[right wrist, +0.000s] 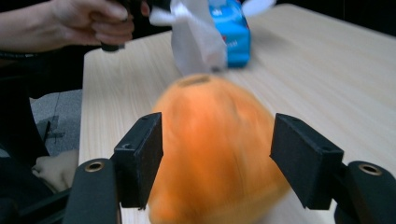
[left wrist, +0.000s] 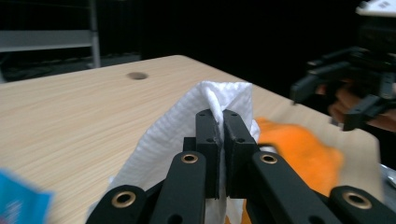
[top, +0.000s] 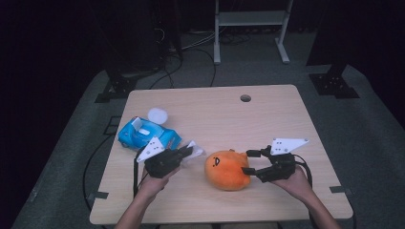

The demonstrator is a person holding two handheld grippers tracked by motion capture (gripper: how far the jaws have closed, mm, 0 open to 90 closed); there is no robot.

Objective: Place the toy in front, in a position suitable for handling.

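**Two grips, one wipe to bring over the plush**

Two things are in my hands. My left gripper (top: 190, 152) has its jaws together, clamped on a white wipe (left wrist: 187, 121) that hangs above the surface (top: 267, 114), just left of the orange plush toy (top: 228, 170). My right gripper (top: 248, 162) has its jaws apart on either side of the toy; in the right gripper view the left pad looks against the plush, while the right pad stands just clear of it, so I judge I am bracing it, not squeezing it.

To do this well, I reckon I should keep the toy steady, bring the wipe's loose fold down flat on the plush, and keep my left jaws' hard tips off the fabric.

Behind my left hand lies the blue wipes pack (top: 148, 133), its lid flipped open; what remains inside I cannot tell. A white round cap (top: 157, 115) sits just beyond it.
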